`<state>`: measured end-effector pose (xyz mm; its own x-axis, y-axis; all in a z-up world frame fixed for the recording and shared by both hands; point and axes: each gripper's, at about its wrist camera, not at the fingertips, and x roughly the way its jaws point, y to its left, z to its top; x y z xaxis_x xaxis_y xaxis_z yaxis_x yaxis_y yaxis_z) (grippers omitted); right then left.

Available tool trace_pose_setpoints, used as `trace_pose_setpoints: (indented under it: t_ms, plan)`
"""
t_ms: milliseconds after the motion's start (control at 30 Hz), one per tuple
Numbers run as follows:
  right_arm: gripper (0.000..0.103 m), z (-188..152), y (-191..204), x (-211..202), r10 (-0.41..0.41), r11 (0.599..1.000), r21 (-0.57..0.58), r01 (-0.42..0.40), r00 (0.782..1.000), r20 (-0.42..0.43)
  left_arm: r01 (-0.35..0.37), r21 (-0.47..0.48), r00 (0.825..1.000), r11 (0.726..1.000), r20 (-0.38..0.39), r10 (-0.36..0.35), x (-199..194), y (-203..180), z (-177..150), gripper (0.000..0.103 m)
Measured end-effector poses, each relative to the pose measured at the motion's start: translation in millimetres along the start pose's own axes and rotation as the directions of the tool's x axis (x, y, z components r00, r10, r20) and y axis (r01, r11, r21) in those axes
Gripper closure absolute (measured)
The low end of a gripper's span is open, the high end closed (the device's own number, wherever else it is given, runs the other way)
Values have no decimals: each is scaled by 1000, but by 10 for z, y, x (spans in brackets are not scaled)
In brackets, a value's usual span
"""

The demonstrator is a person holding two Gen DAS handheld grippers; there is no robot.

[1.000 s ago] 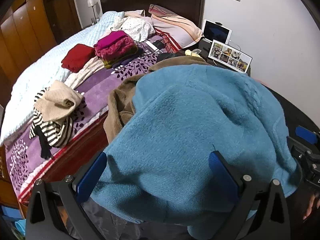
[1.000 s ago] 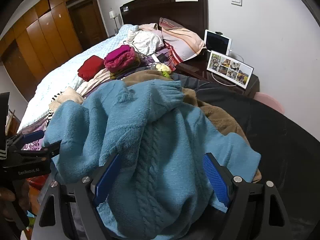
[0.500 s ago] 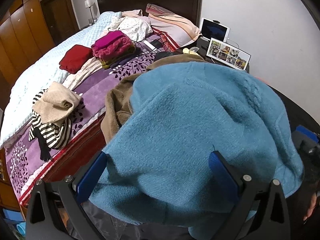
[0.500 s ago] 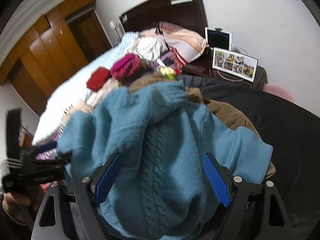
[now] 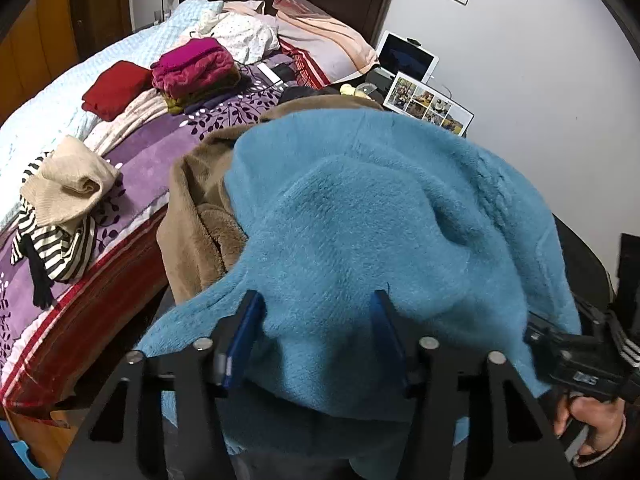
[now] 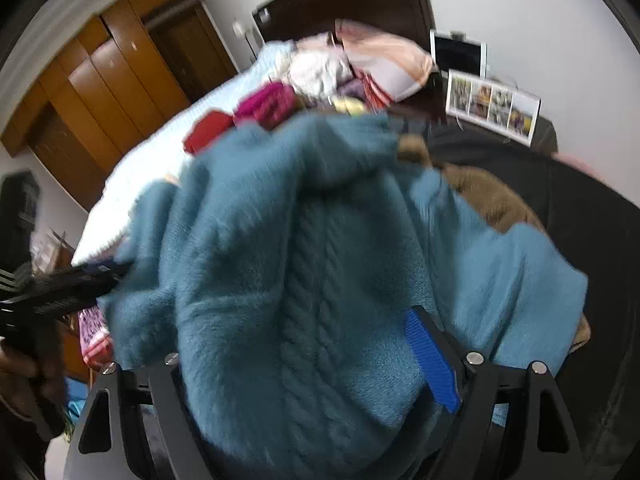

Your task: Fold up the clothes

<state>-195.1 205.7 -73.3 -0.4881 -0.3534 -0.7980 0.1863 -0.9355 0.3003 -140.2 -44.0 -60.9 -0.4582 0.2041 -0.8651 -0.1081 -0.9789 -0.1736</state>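
Both grippers closing in on a blue fleece sweater heaped beside the bed.

The blue sweater [image 5: 360, 220] is lying bunched over a brown fleece garment [image 5: 200, 216] on a dark surface [image 6: 592, 216] next to the bed [image 5: 132, 160]. The left gripper [image 5: 316, 332] is narrowing its jaws, about half open, with a fold of the sweater bulging between its blue pads. The right gripper [image 6: 304, 360] is also closing, wider, around the cable-knit part; whether either is pinching yet I cannot tell.
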Motion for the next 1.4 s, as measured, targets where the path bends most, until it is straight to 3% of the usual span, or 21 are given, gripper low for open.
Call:
trace_pose_setpoints:
  t_ms: [67,100,200,433,667,800,900,967,1000,1033,1067,1133,1233,1400]
  plan:
    - [52,-15,-42,19,22,1000,10,-22,1000,-3,3,-11,1000,1000,-6,-3,-8,14,-27,55]
    - [67,-17,-37,-3,31,1000,3,-31,1000,2,0,-13,1000,1000,-6,0,-26,10,-46,60]
    - [84,-35,68,-92,25,998,-59,-24,1000,17,-17,-20,1000,1000,-7,16,-108,-15,-134,75]
    - [91,-230,111,-419,77,991,-116,-73,996,34,-47,-26,999,999,-12,46,-324,-129,-410,86]
    - [91,-585,24,-639,121,983,-136,-121,993,-4,-72,24,995,997,-73,74,-412,-459,-934,87]
    - [90,-702,-142,-779,134,986,-99,-133,991,8,-84,-18,994,996,-69,82,-517,-553,-1140,87]
    - [82,-738,-261,-899,125,989,-78,-123,992,23,-100,-55,994,993,-39,98,-686,-565,-1191,85]
    - [50,-766,-323,-964,124,990,-67,-121,992,36,-112,-76,994,991,-15,112,-814,-567,-1203,83]
    - [17,-788,-365,-1011,121,992,-53,-118,991,55,-118,-90,993,989,-8,117,-873,-563,-1201,77]
    - [12,-815,-404,-1057,116,993,-37,-113,990,80,-113,-104,993,988,1,114,-914,-539,-1188,66]
    - [12,-833,-432,-1082,117,993,-22,-116,989,89,-108,-118,994,987,10,110,-954,-514,-1173,59]
    - [12,-858,-485,-1113,130,991,10,-131,988,87,-95,-147,994,984,29,101,-1023,-454,-1127,30]
    - [12,-860,-520,-1126,119,992,26,-122,989,87,-60,-191,995,980,62,73,-1081,-334,-951,25]
    - [12,-726,-653,-1081,91,987,124,-106,988,124,6,-186,995,982,96,12,-981,-167,-386,23]
